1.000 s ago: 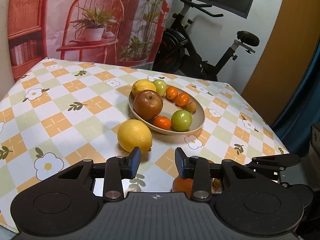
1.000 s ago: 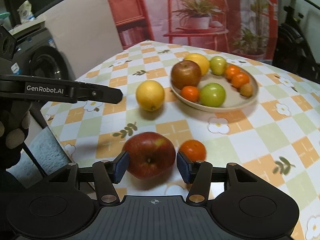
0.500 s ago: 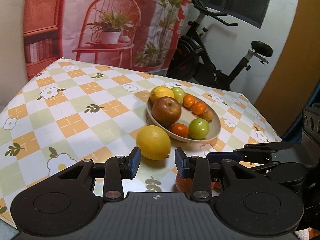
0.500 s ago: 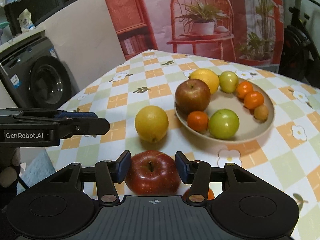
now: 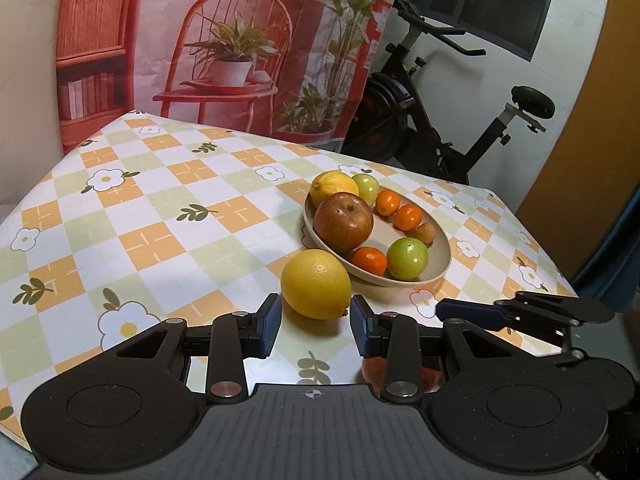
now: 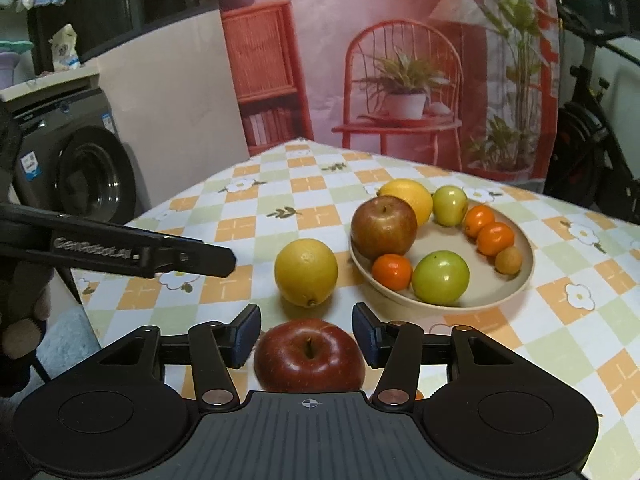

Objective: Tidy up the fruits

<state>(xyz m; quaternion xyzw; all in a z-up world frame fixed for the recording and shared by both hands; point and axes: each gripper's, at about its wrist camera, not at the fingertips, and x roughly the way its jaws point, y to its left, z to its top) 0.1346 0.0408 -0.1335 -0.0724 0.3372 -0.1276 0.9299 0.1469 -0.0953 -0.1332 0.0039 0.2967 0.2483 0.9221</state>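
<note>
My left wrist camera sits just behind my left gripper (image 5: 315, 323) and looks forward and down along its fingers, across the checked tablecloth (image 5: 168, 208) toward the printed backdrop (image 5: 224, 40) and the exercise bike (image 5: 432, 128). My right wrist camera sits likewise behind my right gripper (image 6: 307, 334), angled down, facing the same backdrop with a washing machine (image 6: 80, 168) at its left edge. Both sit low and close to the table. They share the fruit bowl (image 5: 442, 248) (image 6: 524, 264) and the lemon (image 5: 316, 290) (image 6: 306, 272) beside it, and each catches the other gripper's fingers at its edge.
</note>
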